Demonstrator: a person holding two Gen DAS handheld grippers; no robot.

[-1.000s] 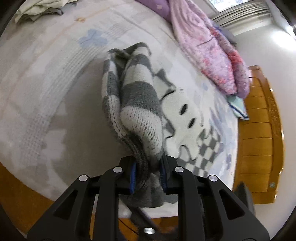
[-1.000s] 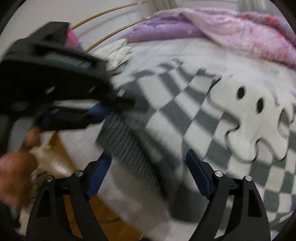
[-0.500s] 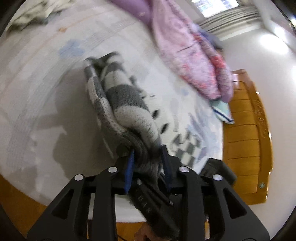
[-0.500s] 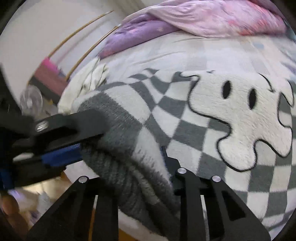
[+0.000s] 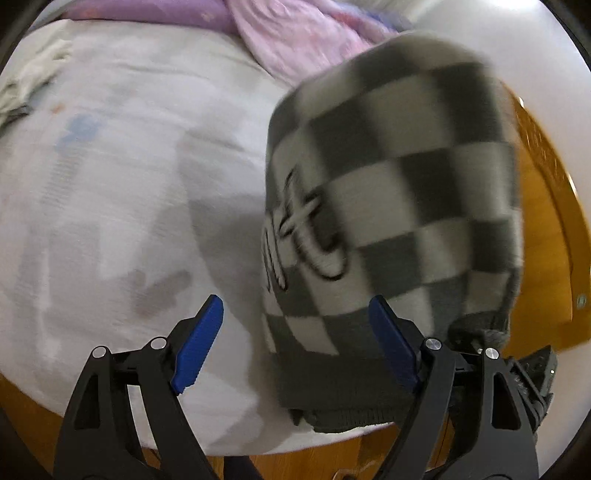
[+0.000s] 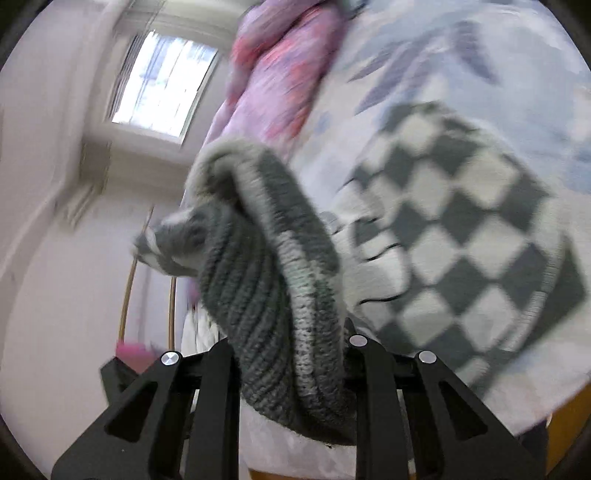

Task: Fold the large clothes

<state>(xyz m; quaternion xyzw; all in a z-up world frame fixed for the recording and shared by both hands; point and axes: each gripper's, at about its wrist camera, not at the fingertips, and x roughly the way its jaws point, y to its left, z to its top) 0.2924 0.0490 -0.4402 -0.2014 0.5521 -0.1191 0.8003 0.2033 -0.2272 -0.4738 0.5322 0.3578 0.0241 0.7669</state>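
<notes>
A grey and white checkered knit sweater (image 5: 399, 192) hangs lifted over the white bed (image 5: 110, 177), blurred by motion. My left gripper (image 5: 295, 332) is open, its blue pads (image 5: 195, 339) apart, with the sweater's lower hem just in front of it. My right gripper (image 6: 291, 354) is shut on a bunched grey ribbed part of the sweater (image 6: 266, 295) and holds it up; the checkered body (image 6: 461, 240) trails down to the bed on the right. The right gripper's body shows at the lower right of the left wrist view (image 5: 532, 373).
A pink and purple quilt (image 5: 295, 33) lies at the far side of the bed, and it also shows in the right wrist view (image 6: 284, 74). Pale clothes (image 5: 26, 81) lie at the far left. A wooden bed frame (image 5: 546, 221) runs along the right. A window (image 6: 162, 81) is behind.
My left gripper has let go of the sweater and opened. My right gripper has closed on the bunched sweater and lifted it off the bed, swinging it up.
</notes>
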